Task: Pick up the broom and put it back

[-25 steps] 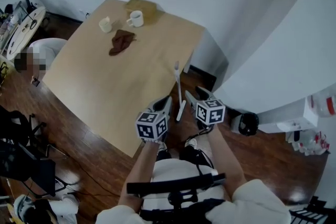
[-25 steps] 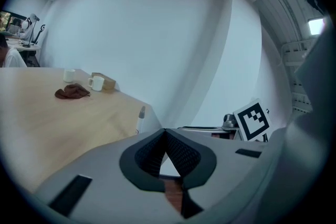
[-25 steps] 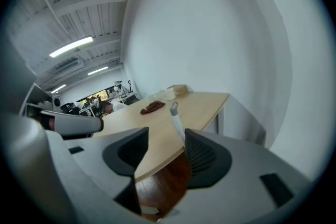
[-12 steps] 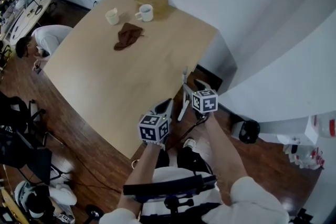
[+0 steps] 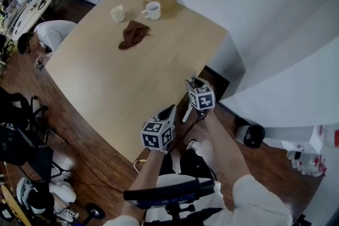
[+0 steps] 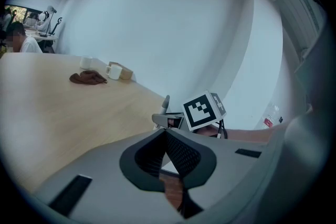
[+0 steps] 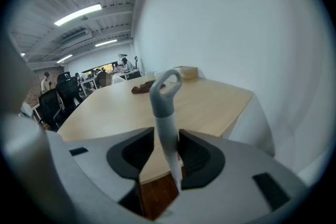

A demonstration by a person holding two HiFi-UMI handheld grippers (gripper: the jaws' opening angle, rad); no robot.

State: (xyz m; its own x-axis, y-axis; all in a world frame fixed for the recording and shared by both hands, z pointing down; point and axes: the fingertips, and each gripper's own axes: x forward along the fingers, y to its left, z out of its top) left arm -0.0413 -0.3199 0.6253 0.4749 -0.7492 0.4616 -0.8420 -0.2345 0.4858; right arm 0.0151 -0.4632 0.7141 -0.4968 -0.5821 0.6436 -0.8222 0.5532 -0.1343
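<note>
Fingers [image 7: 202, 157] of your right gripper [image 7: 166, 140] have just been closing on the broom [image 7: 163, 105]. Its grey handle stands upright between them beside the table [image 5: 106, 71] corner, and both pads seem to touch it, though the left contact is hard to judge. Your left gripper [image 6: 166, 134] has its fingers together, empty.

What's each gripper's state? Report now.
Left gripper: closed, empty.
Right gripper: jaws have just been closing, now gripping the broom handle.
</note>
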